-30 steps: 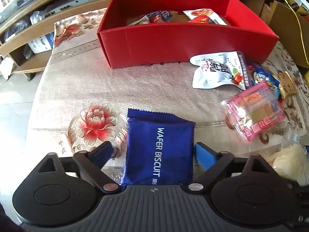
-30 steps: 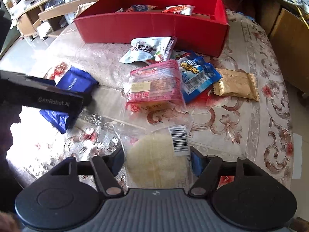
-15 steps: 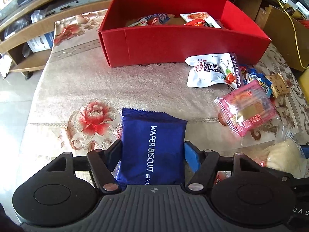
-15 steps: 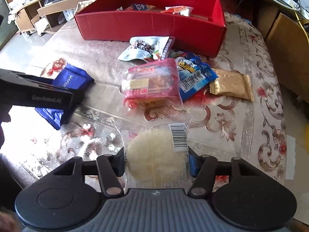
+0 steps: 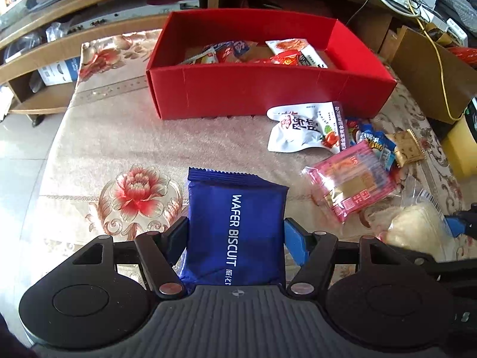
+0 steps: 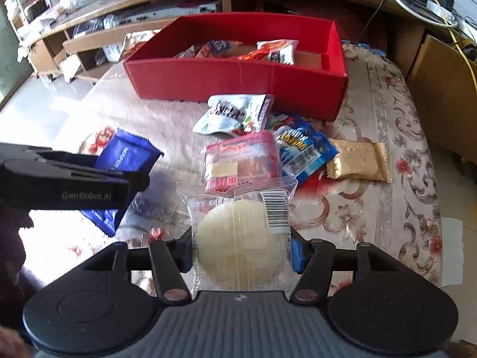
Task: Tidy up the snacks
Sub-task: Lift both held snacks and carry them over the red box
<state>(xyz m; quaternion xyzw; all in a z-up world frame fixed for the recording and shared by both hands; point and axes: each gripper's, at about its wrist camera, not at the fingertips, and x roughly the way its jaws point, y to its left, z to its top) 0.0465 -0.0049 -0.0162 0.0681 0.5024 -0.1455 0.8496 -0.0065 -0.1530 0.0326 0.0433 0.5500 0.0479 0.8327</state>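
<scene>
Red box [image 5: 268,89] behind, loose packets (pink [image 5: 351,179], gold [image 6: 357,161]) — between

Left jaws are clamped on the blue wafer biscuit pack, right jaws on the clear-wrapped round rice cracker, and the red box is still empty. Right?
Not quite. The red box is not empty: the left wrist view shows several snack packets already lying in it. The rest holds: the left gripper grips the blue wafer biscuit pack, and the right gripper the round rice cracker.

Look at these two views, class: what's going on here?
A person is sorting snacks with two handheld grippers. The left gripper has its jaws shut on a blue foil wafer biscuit packet; the right gripper grips a clear plastic pack holding a pale round cake. Several packets lie loose on the floral tablecloth, others are already in the red cardboard box.
</scene>
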